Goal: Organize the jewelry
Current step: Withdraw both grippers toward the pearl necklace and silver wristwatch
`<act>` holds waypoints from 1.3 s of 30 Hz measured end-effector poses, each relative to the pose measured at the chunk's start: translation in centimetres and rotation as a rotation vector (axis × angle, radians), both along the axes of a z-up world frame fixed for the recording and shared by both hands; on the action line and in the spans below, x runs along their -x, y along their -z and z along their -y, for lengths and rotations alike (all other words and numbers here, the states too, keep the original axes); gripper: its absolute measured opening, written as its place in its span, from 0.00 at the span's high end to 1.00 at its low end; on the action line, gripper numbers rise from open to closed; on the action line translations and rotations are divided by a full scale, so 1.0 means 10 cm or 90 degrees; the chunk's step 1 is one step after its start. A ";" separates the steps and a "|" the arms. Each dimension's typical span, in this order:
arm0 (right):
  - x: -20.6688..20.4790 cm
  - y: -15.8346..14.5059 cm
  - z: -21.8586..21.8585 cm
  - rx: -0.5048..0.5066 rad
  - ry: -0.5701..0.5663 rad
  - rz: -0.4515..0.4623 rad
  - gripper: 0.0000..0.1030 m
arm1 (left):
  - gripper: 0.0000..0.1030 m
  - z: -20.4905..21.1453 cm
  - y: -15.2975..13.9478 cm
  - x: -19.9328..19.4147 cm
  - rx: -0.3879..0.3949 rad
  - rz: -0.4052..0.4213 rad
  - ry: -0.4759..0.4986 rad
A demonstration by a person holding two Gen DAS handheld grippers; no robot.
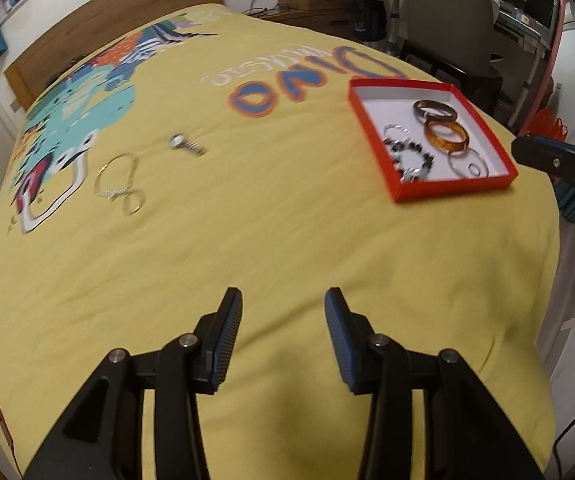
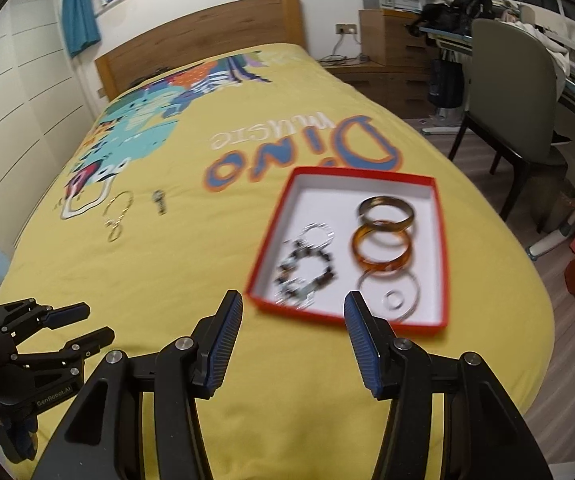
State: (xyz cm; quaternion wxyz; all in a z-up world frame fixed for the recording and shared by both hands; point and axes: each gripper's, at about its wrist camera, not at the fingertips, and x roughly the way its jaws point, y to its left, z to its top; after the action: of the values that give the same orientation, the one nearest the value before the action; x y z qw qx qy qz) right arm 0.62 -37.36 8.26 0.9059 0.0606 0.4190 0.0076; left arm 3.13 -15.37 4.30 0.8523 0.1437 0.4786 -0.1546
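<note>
Both grippers hang over the yellow bedspread (image 1: pixel 271 240) with nothing in them: the left gripper (image 1: pixel 283 300) has its jaws moderately apart and empty, and the right gripper (image 2: pixel 293 304) likewise, a little wider. Just ahead of the right jaws, touching nothing, lies the red box (image 2: pixel 271 240), already holding a beaded bracelet (image 2: pixel 307 272), an amber bangle (image 2: pixel 381 250), a dark bangle (image 2: pixel 385 210) and thin silver rings (image 2: pixel 397 300). Further out, ahead and left of the left jaws, the pieces not yet boxed lie loose on the bed: a gold chain bracelet (image 1: pixel 121 182) and, beyond it, a small watch (image 1: pixel 185 145). The chain is probably light, limp and apt to slip, so pinching across a bunched section near its clasp seems safest; the watch looks stiffer and would take a grip across its case. The soft bedding may yield under the pads. The right wrist view shows the left gripper side-on, open; the left view catches only one tip of the right gripper at its edge.
</note>
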 end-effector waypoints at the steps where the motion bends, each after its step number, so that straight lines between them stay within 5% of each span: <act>1: 0.04 -0.01 -0.07 0.000 -0.005 0.000 0.49 | 0.60 -0.08 -0.01 0.05 0.000 0.002 -0.005; 15: 0.48 -0.19 -0.90 0.004 -0.065 0.010 0.49 | 0.60 -1.28 -0.20 0.55 0.028 0.027 -0.125; 24: 0.53 -0.02 -1.30 -0.002 -0.119 -0.008 0.47 | 0.53 -1.65 -0.25 0.69 0.007 0.052 -0.200; 32: 0.22 0.14 -1.47 -0.006 -0.150 -0.028 0.47 | 0.53 -1.68 -0.09 0.41 0.003 0.026 -0.203; 39: -0.38 0.29 -1.51 -0.006 -0.161 -0.043 0.47 | 0.53 -1.68 0.14 -0.21 0.015 -0.012 -0.205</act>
State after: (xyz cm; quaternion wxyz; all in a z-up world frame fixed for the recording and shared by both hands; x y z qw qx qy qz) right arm 4.40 -22.27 5.35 0.8830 0.0121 0.4531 0.1215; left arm 5.22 1.41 2.89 0.8633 0.0539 0.5013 -0.0224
